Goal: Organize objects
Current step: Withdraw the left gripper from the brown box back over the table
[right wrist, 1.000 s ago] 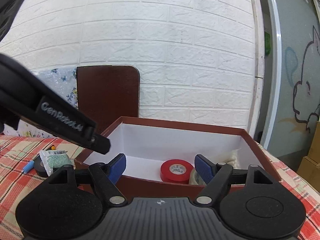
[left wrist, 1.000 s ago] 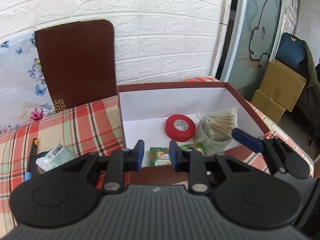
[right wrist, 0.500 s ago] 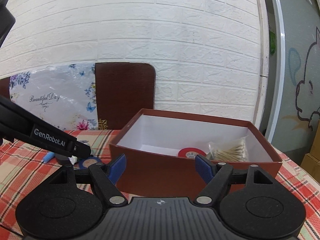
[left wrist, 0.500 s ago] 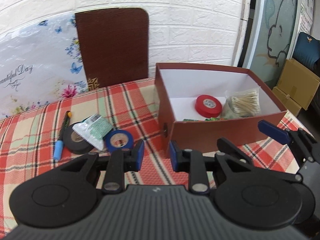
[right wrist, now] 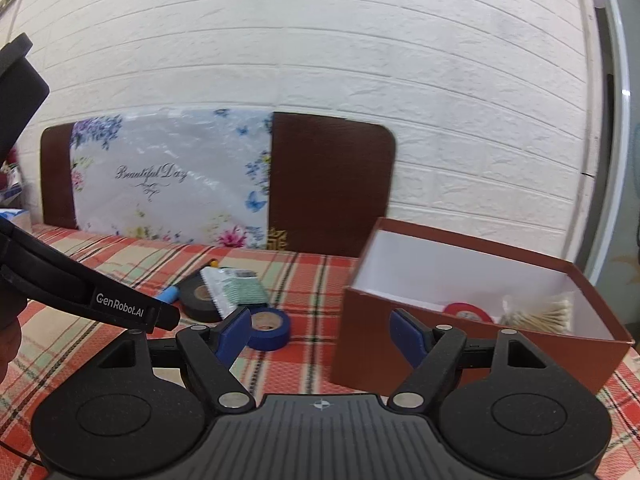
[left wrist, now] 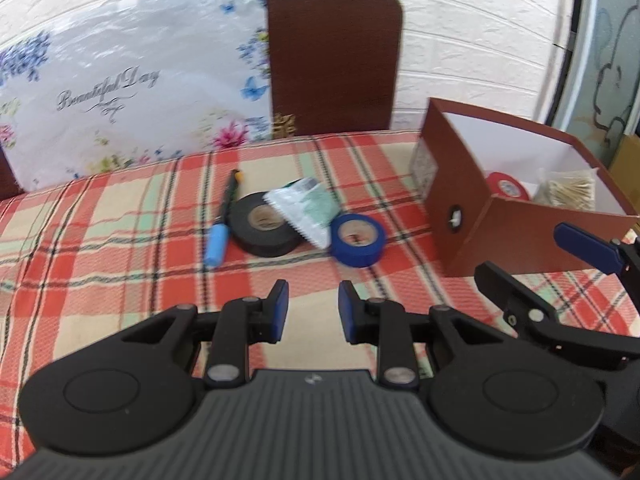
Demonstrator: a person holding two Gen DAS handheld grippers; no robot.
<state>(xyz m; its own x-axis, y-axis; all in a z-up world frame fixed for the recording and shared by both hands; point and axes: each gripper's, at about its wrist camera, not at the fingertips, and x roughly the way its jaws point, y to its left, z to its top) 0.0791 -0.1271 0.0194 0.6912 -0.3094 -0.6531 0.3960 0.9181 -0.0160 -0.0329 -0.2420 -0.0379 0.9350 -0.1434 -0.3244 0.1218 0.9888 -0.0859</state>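
Note:
On the plaid tablecloth lie a blue tape roll (left wrist: pixel 357 240), a black tape roll (left wrist: pixel 266 230), a green-and-white packet (left wrist: pixel 306 210) resting across both rolls, and a pen with a blue cap (left wrist: pixel 222 220). My left gripper (left wrist: pixel 312 312) hovers just short of them, its jaws a narrow gap apart with nothing between. The brown box (left wrist: pixel 460 200) to the right holds a red tape roll (left wrist: pixel 506 186) and a bag of cotton swabs (left wrist: pixel 568 190). My right gripper (right wrist: pixel 320 332) stands open and empty between the blue tape roll (right wrist: pixel 270 326) and the box (right wrist: pixel 400 344).
A brown board (left wrist: pixel 334 60) and a flowered plastic sheet (left wrist: pixel 120 92) lean on the white brick wall behind the table. Bare cloth lies in front of the loose items. The left gripper's body (right wrist: pixel 120 308) crosses the left of the right wrist view.
Both views have swung left, away from the box's inside. The box now sits at the right and the loose items lie ahead of the left gripper. Neither gripper's jaws changed.

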